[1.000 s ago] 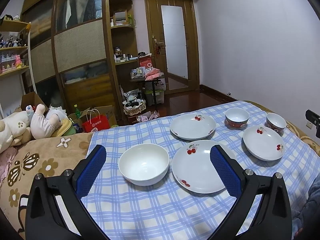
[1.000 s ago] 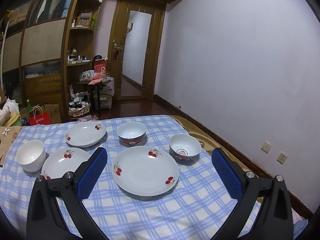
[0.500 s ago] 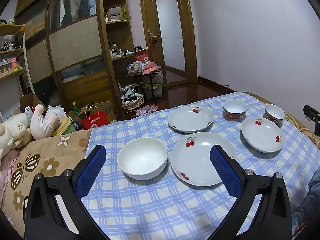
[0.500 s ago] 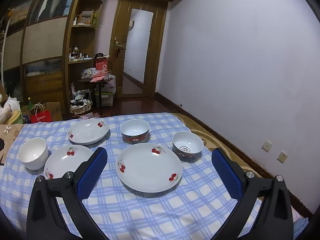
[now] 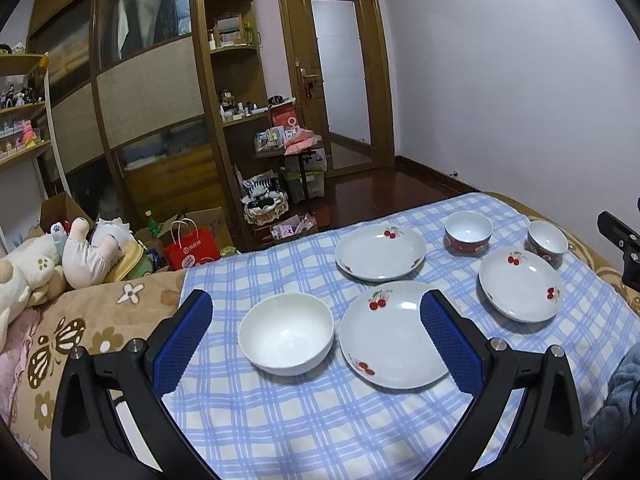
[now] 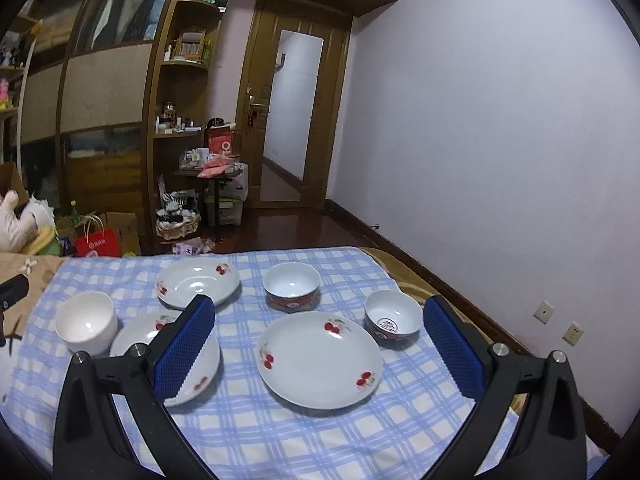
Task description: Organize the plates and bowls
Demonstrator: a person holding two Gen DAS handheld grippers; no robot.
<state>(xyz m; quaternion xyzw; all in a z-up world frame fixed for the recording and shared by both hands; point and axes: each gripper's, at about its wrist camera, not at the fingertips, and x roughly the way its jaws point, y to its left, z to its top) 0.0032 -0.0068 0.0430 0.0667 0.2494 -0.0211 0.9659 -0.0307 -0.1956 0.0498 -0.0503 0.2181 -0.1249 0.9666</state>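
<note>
Hovering left gripper (image 5: pixel 316 322), fingers (image 5: pixel 182 338) apart

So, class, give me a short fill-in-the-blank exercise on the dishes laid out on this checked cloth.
1. The cherry plates on the cloth number ____.
2. The plain bowl with no pattern is ____ in colour.
3. Both grippers, left and right, hold ____.

Missing words: three; white; nothing

The cloth (image 5: pixel 304 412) is blue-and-white checked. Three plates (image 6: pixel 320 360) are white with red cherries. One bowl (image 5: pixel 286 334), lower centre of the left view, is plain white; two bowls (image 6: pixel 291 286) are white inside, red-patterned outside. The tongs (image 6: pixel 318 348) are black with blue pads (image 6: pixel 184 350). A bag (image 5: pixel 191 249) at mid-left is red.
</note>
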